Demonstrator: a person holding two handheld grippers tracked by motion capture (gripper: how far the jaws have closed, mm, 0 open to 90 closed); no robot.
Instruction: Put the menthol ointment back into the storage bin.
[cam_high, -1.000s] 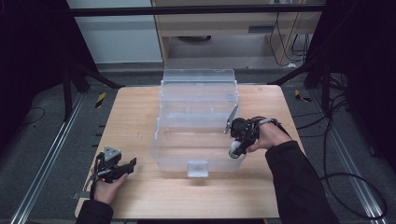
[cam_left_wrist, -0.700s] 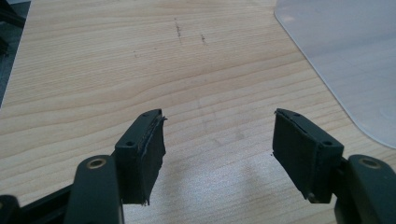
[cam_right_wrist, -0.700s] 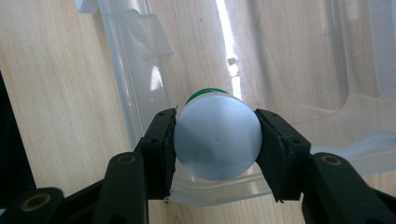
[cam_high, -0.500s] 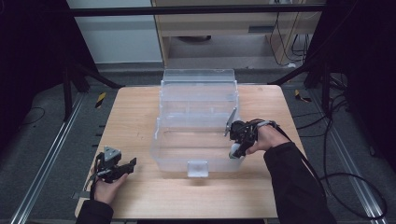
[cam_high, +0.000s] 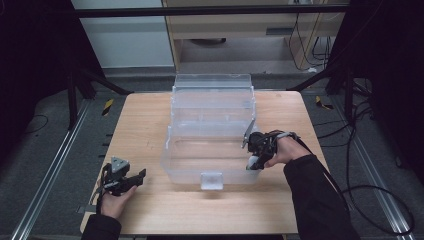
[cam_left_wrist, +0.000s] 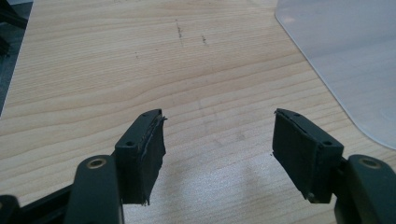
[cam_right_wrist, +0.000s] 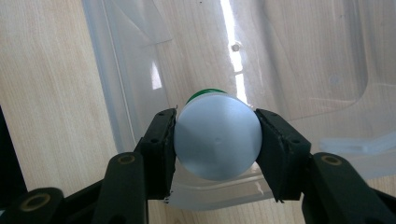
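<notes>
Jaws of right gripper (cam_right_wrist: 217, 140) clamp white bottle (cam_right_wrist: 216, 142) over clear box (cam_high: 212, 130).

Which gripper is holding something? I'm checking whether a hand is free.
The right gripper holds a white bottle over the clear box; the left gripper is open above bare table.

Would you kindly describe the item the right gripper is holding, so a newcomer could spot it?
On the wooden table stands a clear plastic tiered box. At its near right corner, the right gripper clamps a small white bottle with a green band, the one opaque item there.
</notes>
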